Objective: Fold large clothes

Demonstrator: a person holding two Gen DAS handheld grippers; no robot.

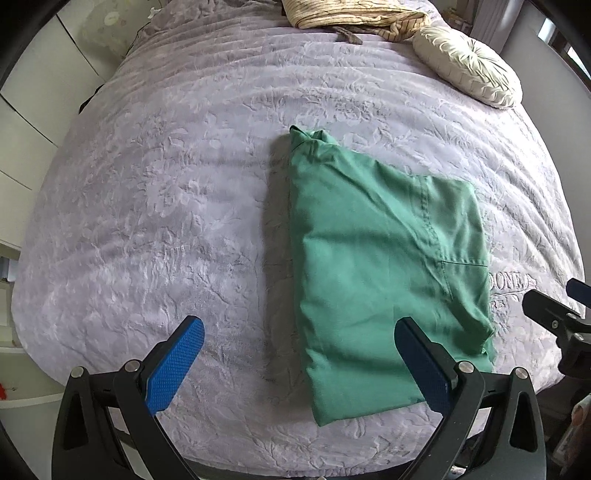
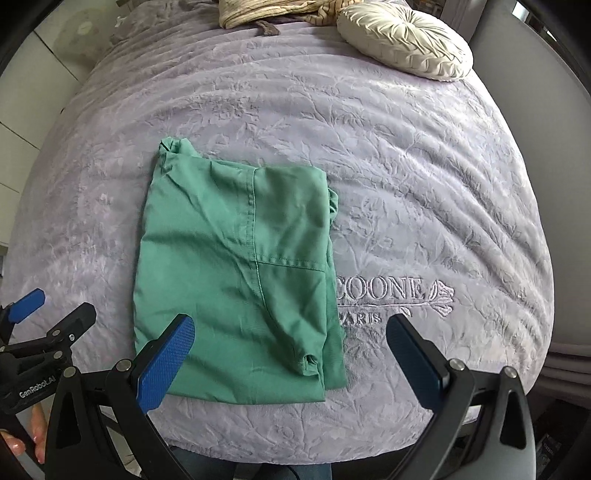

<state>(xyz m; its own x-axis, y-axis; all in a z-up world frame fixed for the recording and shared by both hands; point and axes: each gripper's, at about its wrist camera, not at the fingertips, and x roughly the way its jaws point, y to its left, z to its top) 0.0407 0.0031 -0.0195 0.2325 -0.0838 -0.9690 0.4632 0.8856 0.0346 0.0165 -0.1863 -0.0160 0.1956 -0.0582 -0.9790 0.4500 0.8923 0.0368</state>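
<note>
- The left claw (image 1: 299, 363) hangs above the near edge of the bed, its blue pads spread wide with nothing between them; the right-hand pad (image 1: 421, 365) sits over the near part of the green garment (image 1: 380, 273), and whether it touches the cloth cannot be told.
- The right claw (image 2: 290, 360) is likewise spread wide and empty, its left pad (image 2: 166, 363) over the garment's near left corner.
- The green garment (image 2: 236, 266) lies folded into a rough rectangle, flat on the lilac bedspread (image 2: 424, 184), with seams crossing its top layer and a bunched collar end at the far left.
- Just to its right, embroidered lettering (image 2: 384, 291) shows on the bedspread, partly hidden by the garment.
- Well beyond, a round pleated cushion (image 2: 402, 40) rests near the head of the bed, beside a heap of striped beige fabric (image 2: 273, 11).
</note>
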